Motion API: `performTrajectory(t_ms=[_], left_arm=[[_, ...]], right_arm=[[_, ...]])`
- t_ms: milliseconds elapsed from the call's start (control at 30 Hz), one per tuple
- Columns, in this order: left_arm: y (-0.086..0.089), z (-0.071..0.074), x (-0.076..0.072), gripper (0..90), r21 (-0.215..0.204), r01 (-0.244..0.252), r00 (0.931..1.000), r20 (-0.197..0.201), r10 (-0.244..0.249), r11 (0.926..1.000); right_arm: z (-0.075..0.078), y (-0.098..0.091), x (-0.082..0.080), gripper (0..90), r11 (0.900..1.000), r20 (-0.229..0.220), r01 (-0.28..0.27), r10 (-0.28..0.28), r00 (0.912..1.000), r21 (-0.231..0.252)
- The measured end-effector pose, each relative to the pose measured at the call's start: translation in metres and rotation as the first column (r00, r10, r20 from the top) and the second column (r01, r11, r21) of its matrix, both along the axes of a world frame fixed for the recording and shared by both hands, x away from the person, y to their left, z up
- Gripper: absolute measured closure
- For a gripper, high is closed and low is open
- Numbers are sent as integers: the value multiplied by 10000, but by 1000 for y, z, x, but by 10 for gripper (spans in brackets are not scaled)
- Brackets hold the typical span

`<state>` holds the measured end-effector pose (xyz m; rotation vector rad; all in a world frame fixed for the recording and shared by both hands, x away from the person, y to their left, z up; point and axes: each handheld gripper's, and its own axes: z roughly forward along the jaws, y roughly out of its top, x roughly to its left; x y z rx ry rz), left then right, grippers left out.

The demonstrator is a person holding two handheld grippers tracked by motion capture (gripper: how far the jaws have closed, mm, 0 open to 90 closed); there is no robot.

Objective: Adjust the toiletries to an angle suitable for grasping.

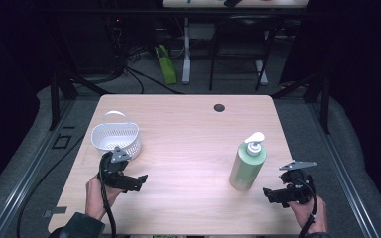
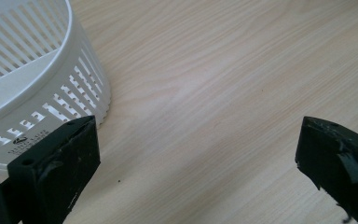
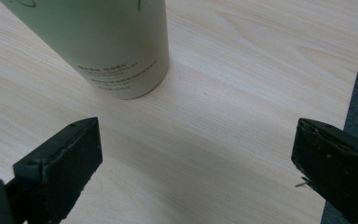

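Note:
A white slotted basket (image 1: 115, 137) with a loop handle stands at the table's left. A pale green pump bottle (image 1: 248, 163) stands upright at the right. My left gripper (image 1: 138, 181) rests low on the table just in front of the basket, open and holding nothing. The left gripper view has the basket wall (image 2: 37, 88) close beside the left jaw and bare wood between the jaws (image 2: 198, 149). My right gripper (image 1: 273, 194) sits near the front right corner, right of the bottle, open and empty. In the right gripper view the bottle's base (image 3: 107, 46) stands ahead, apart from the jaws.
The wooden table (image 1: 188, 134) has a dark cable hole (image 1: 220, 107) near its far edge. Its right edge (image 3: 354, 70) lies close to my right gripper. Beyond the table are desk legs, cables and a green object (image 1: 165, 64) on the floor.

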<state>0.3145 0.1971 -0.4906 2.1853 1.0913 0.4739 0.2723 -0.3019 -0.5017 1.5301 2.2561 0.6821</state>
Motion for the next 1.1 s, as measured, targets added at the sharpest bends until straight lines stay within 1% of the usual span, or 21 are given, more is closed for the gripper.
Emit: performTrajectory(t_ms=[133,167,233,300,333,367,467,500,533,567,633,700,733,767,833,933,967,1000,1067,1100], left_arm=[[0,0,1,0,8,51,10000,-49,-51,10000],[0,-1,0,0,-79,-2,10000,-23,2,10000],[2,-1,1,0,-105,70,10000,-61,-71,9999],[3,-1,3,0,-119,75,9999,-153,-77,9999],[3,-1,3,0,-157,8,9999,-105,-9,9999],[4,-1,3,0,-195,44,9999,-116,-46,9998],[2,0,2,0,-173,91,9999,-141,-93,9998],[1,0,2,0,-121,139,9999,-90,-140,9998],[1,0,2,0,-121,139,9999,-90,-140,9998],[1,-1,3,0,-136,147,9998,-107,-148,9998],[1,-2,4,0,-101,157,9997,-205,-159,9998],[1,-2,4,0,-125,165,9996,-217,-168,9998],[1,-2,4,0,-146,132,9998,-132,-134,9998],[1,-1,4,0,-182,151,9998,-125,-154,9997],[1,-1,4,0,-180,160,9998,-113,-163,9997],[1,0,2,0,-143,176,9998,-99,-178,9997],[1,0,2,0,-143,176,9998,-99,-178,9997],[1,0,3,0,-146,169,9998,-96,-171,9997],[1,0,3,0,-165,161,9998,-104,-163,9997],[0,-1,3,0,-131,174,9998,-137,-176,9998]], right_arm=[[-1,1,1,10,10000,-22,-85,85,10000,3],[-1,3,2,8,9999,-22,-138,138,9999,6],[-1,4,2,4,9999,-17,-158,158,9999,-15],[0,8,3,0,9994,19,-345,345,9994,-14],[0,9,3,0,9991,33,-412,412,9991,30],[0,10,3,0,9990,47,-450,449,9990,69],[1,12,3,0,9982,67,-577,576,9983,139],[2,14,4,0,9973,101,-714,712,9974,189],[2,14,4,0,9973,101,-714,712,9974,189],[2,15,4,0,9970,170,-741,737,9971,242],[6,19,6,0,9941,323,-959,944,9950,516],[7,22,7,0,9914,401,-1172,1150,9926,579],[7,22,7,0,9914,401,-1172,1150,9926,579],[8,26,7,0,9895,457,-1291,1263,9909,646],[8,27,7,0,9881,458,-1370,1340,9899,694],[11,32,8,0,9833,625,-1595,1544,9860,874],[11,32,8,0,9833,625,-1595,1544,9860,874],[14,35,10,0,9812,756,-1704,1638,9836,909],[16,37,11,0,9808,908,-1682,1594,9830,989],[16,37,11,0,9808,908,-1682,1594,9830,989]])
